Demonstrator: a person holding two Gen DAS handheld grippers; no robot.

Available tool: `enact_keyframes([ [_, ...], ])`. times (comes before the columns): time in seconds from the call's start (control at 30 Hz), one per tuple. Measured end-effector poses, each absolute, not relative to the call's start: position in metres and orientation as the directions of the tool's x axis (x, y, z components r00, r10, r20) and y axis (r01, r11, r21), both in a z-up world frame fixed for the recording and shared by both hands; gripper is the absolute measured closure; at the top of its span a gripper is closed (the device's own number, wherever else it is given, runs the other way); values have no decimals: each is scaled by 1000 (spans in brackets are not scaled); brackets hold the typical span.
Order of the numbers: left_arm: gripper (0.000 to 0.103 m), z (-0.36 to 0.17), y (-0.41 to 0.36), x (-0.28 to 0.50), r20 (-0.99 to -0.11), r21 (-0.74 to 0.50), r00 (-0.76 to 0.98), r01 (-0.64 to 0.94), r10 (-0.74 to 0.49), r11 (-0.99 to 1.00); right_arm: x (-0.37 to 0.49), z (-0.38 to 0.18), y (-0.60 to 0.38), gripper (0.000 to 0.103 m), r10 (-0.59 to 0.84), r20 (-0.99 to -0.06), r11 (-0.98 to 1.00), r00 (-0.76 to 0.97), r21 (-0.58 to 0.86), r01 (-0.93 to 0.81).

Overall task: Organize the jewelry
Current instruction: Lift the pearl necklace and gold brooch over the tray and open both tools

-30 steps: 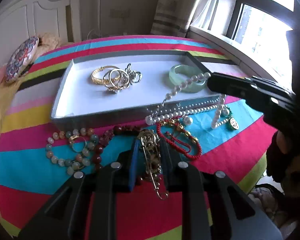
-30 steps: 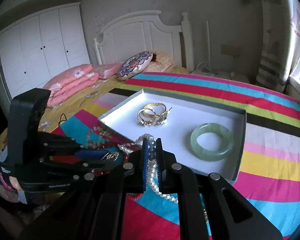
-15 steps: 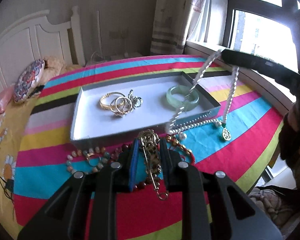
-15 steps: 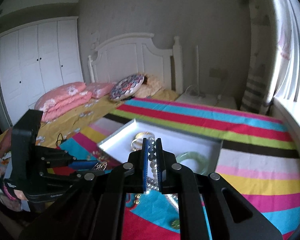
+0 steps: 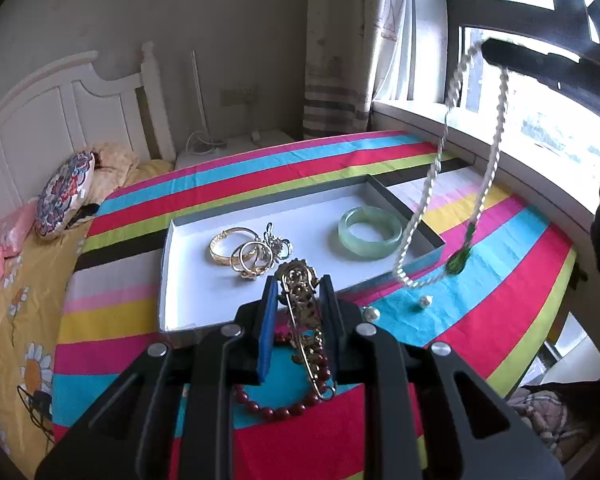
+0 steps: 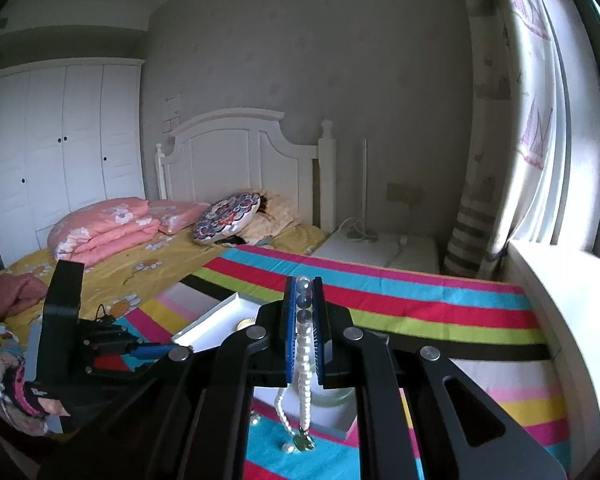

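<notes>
My left gripper (image 5: 298, 282) is shut on a gold pin brooch (image 5: 300, 300), held above the near edge of the white tray (image 5: 204, 288). Gold bangles (image 5: 240, 252) and a jade bangle (image 5: 370, 232) lie in the tray. My right gripper (image 6: 303, 286) is shut on a pearl necklace (image 6: 304, 360). In the left wrist view the right gripper (image 5: 490, 46) is high at the right, and the necklace (image 5: 424, 200) hangs from it in a long loop with a green pendant (image 5: 458, 264) just above the striped cloth.
Two loose pearls (image 5: 370, 314) and a red bead bracelet (image 5: 276, 410) lie on the striped cloth (image 5: 480, 312) in front of the tray. A window sill (image 5: 540, 176) runs along the right. A bed with pillows (image 6: 112, 228) stands to the left.
Both grippers have risen. The pearl necklace has come up off the cloth and now hangs free from the right gripper. The brooch has lifted with the left gripper.
</notes>
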State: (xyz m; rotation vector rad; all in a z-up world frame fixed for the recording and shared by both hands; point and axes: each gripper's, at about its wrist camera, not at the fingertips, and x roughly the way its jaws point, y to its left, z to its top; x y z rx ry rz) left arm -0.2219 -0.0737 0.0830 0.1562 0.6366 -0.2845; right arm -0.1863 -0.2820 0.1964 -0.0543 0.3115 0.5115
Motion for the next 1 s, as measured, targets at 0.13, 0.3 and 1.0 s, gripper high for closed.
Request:
enact_keyframes([
  [0.13,83,86,-71,-216,-605,66,770,303,-204,951,-182,211,-278,94,462,-292,874,838,-13,-486],
  [0.3,82,91,-69,-208,-599,91,779,297,-186,951,-172,225,-271,94,459,-277,873,844,-40,-487],
  [1.0,82,67,-72,-122,-646,43,737,297,-200,954,-61,191,-187,94,468,-400,852,788,-33,-523],
])
